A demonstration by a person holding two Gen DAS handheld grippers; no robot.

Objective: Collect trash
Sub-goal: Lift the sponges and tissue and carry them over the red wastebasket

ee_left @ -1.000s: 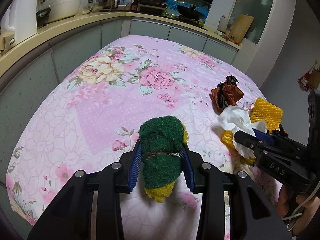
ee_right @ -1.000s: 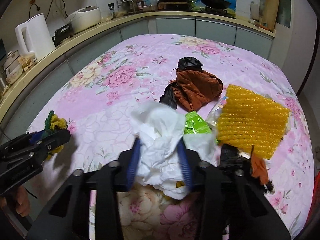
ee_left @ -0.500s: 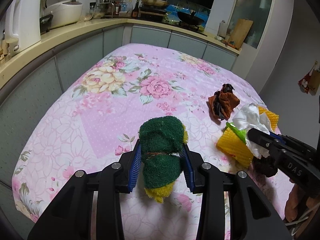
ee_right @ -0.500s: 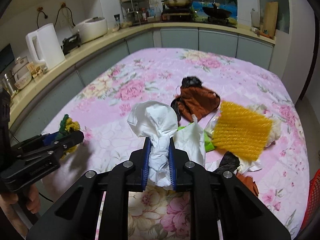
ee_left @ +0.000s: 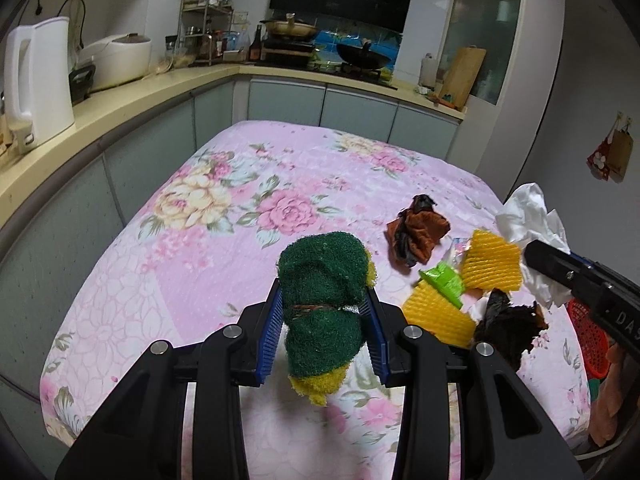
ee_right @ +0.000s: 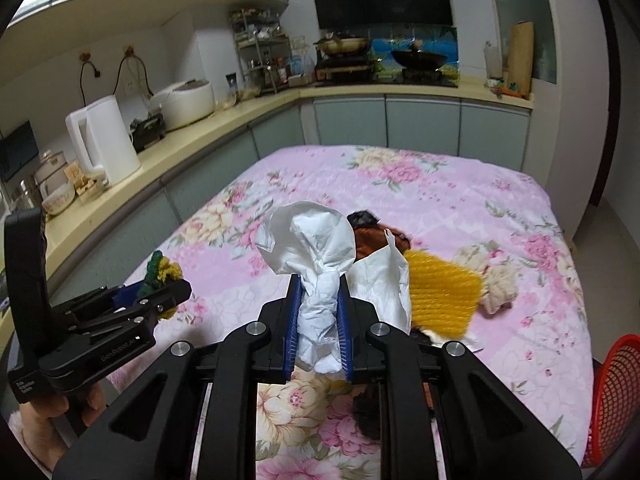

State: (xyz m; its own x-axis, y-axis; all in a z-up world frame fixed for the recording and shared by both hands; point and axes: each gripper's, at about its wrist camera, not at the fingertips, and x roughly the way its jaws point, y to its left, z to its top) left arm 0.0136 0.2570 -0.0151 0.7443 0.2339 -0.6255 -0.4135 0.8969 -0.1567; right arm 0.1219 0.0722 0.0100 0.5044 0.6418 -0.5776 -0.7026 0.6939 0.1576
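Note:
My left gripper (ee_left: 325, 300) is shut on a green and yellow scouring sponge (ee_left: 324, 300), held above the pink floral cloth (ee_left: 224, 216). My right gripper (ee_right: 319, 304) is shut on a wad of white tissue (ee_right: 316, 252), also lifted clear of the cloth. On the cloth lie a brown and black wrapper (ee_left: 418, 232), yellow foam netting (ee_left: 494, 264), a green scrap (ee_left: 442, 280) and a dark crumpled piece (ee_left: 506, 324). A cream crumpled wad (ee_right: 494, 276) lies right of the netting. The left gripper shows at lower left in the right wrist view (ee_right: 160, 292).
A red mesh basket (ee_right: 616, 392) stands off the table's right front corner. A counter runs along the left and back with a white kettle (ee_right: 102, 140), a rice cooker (ee_right: 186, 102) and a stove with a wok (ee_right: 418, 58).
Both grippers have risen and pulled back from the table with their loads. The right gripper closed tight on the tissue and lifted it off the trash pile.

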